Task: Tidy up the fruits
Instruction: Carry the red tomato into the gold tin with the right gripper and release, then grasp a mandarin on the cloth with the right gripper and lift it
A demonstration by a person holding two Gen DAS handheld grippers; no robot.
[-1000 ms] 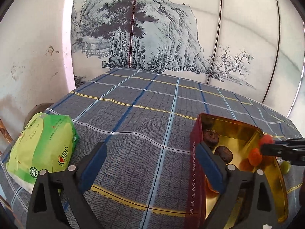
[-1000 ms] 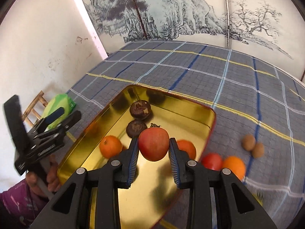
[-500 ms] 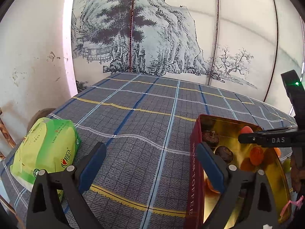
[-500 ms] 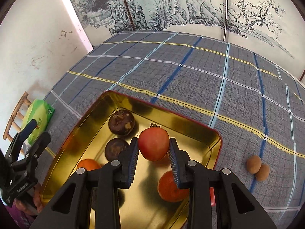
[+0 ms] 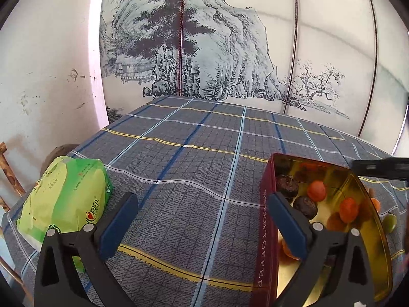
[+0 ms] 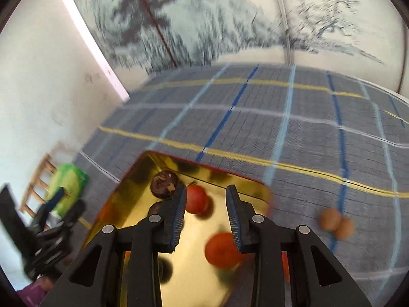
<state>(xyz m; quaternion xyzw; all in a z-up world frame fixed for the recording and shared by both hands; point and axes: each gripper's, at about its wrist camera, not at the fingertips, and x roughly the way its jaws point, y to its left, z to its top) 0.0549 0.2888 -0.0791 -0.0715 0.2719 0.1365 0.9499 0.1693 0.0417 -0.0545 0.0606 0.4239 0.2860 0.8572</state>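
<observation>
A gold-lined red tin [image 6: 127,192] holds fruit on the plaid cloth; it also shows in the left wrist view [image 5: 265,220]. My right gripper [image 6: 205,204] is open and empty above the tin. A red apple [image 6: 196,199] lies free in the tin by its left finger, next to a dark mangosteen [image 6: 164,184] and an orange [image 6: 221,250]. My left gripper [image 5: 202,223] is open and empty over the cloth; its right finger [image 5: 287,226] overlaps the tin's wall. The apple [image 5: 316,190] and two mangosteens [image 5: 287,185] show there too.
Two small brown fruits [image 6: 337,222] lie on the cloth right of the tin. A green grape-like fruit [image 5: 389,222] lies beyond the tin's far wall. A green tissue pack [image 5: 66,199] sits at the table's left edge. A painted screen stands behind.
My right gripper opened and let go of the apple, which now rests in the tin. The right view is blurred from motion. The left gripper barely moved.
</observation>
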